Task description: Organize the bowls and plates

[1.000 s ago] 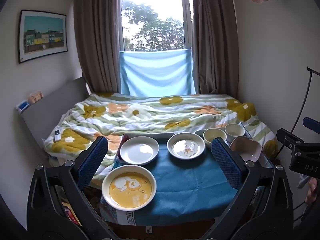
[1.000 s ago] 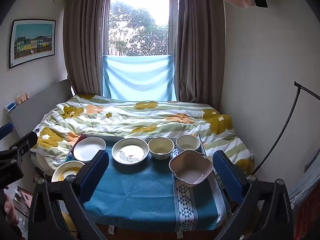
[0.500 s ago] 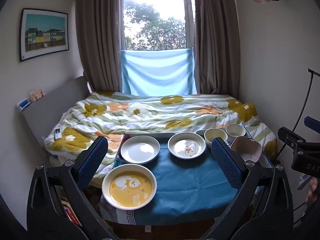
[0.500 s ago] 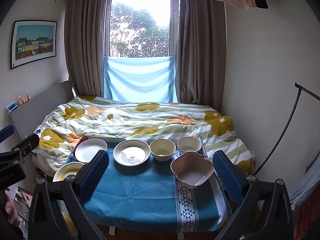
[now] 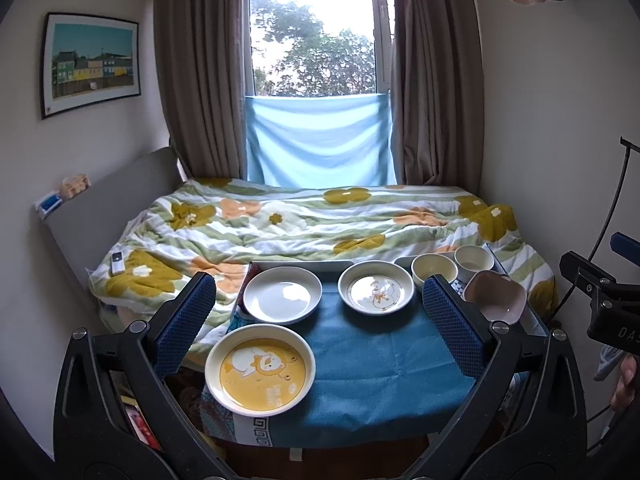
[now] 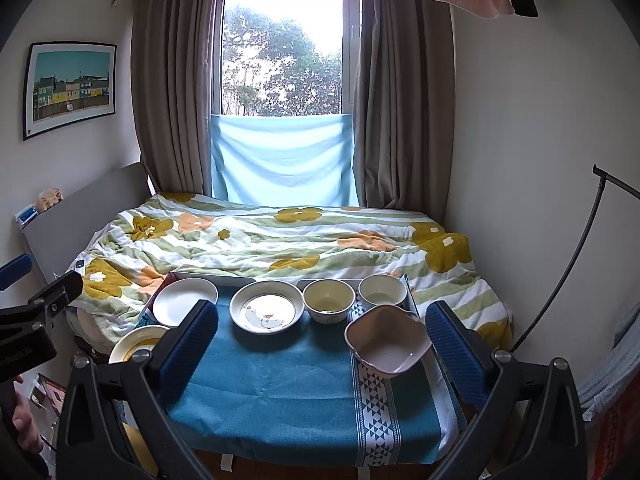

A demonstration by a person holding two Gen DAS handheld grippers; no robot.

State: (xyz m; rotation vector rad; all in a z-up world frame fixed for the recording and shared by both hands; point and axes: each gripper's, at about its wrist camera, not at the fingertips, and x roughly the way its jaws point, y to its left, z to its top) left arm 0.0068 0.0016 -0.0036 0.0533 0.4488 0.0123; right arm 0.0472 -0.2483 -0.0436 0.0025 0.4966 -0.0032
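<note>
Here, left gripper (image 5: 320,324) spread wide, holding nothing, right gripper (image 6: 322,344) likewise wide, empty

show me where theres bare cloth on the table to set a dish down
The widest free patch is the near half of the blue cloth, bordered by the yellow plate on the left and the pink bowl on the right. The back row is crowded: white plate, duck plate and two round bowls.
</note>
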